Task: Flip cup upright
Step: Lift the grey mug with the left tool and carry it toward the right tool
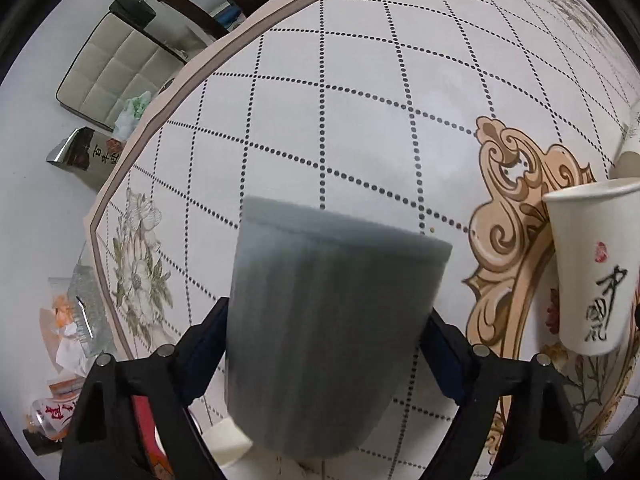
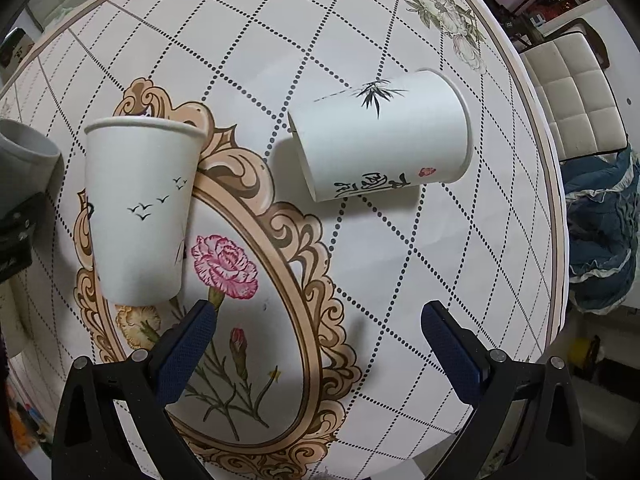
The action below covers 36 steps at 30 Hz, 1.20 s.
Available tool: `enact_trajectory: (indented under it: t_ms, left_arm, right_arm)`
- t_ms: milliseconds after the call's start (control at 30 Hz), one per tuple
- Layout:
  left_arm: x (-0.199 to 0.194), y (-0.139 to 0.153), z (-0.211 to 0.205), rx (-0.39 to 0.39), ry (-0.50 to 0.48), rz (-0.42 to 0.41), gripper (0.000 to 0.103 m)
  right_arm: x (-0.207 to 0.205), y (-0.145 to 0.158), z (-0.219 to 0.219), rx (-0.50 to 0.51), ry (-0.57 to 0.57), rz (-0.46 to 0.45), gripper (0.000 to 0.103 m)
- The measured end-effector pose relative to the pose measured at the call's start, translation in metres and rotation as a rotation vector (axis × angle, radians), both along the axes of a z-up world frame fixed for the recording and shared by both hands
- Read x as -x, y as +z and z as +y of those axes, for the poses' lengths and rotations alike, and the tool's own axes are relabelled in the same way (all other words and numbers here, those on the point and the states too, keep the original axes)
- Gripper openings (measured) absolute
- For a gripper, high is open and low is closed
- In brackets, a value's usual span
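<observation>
My left gripper (image 1: pixel 326 344) is shut on a grey cup (image 1: pixel 328 332), held with its rim up and blurred by motion; the cup's rim shows at the left edge of the right wrist view (image 2: pixel 24 148). A white paper cup with birds (image 2: pixel 140 208) stands upright on the table, also seen in the left wrist view (image 1: pixel 592 264). A second white paper cup with bamboo print (image 2: pixel 384 136) lies on its side, mouth to the right. My right gripper (image 2: pixel 318 344) is open and empty, above the table in front of both paper cups.
The round table (image 2: pixel 400 280) has a dotted grid and a flower medallion. Cushioned chairs stand at its edge (image 1: pixel 108 76) (image 2: pixel 576 96). Bags and clutter lie on the floor (image 1: pixel 68 340). A blue cloth (image 2: pixel 600 240) lies at the right.
</observation>
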<state>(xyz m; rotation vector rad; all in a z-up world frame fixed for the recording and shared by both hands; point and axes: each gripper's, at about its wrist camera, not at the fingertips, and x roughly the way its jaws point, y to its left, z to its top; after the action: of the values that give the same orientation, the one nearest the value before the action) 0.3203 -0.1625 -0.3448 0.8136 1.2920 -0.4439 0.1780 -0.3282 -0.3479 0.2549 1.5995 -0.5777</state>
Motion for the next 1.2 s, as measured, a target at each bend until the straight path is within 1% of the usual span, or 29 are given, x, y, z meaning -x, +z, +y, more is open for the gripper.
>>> enact_trajectory:
  t_ms: [167, 367, 700, 933, 1067, 1200]
  left_arm:
    - [-0.005, 0.0, 0.001, 0.019, -0.001, -0.021, 0.084]
    - [-0.006, 0.004, 0.005, 0.031, 0.029, -0.029, 0.084]
    - [0.01, 0.031, 0.013, 0.087, 0.092, -0.064, 0.084]
    - [0.033, 0.062, 0.022, 0.142, 0.161, -0.075, 0.084]
    - [0.056, 0.08, 0.032, 0.164, 0.225, -0.065, 0.084]
    - [0.08, 0.092, 0.043, 0.175, 0.303, -0.053, 0.084]
  right_arm:
    - [-0.004, -0.004, -0.007, 0.003, 0.0, 0.007, 0.103]
    - [-0.003, -0.002, -0.013, 0.004, 0.005, 0.007, 0.103]
    - [0.006, 0.015, -0.011, 0.024, 0.007, -0.008, 0.103]
    - [0.015, 0.035, -0.009, 0.042, 0.008, -0.039, 0.103]
    - [0.026, 0.045, -0.007, 0.042, 0.011, -0.06, 0.103]
    - [0.042, 0.055, -0.002, 0.037, 0.045, -0.081, 0.103]
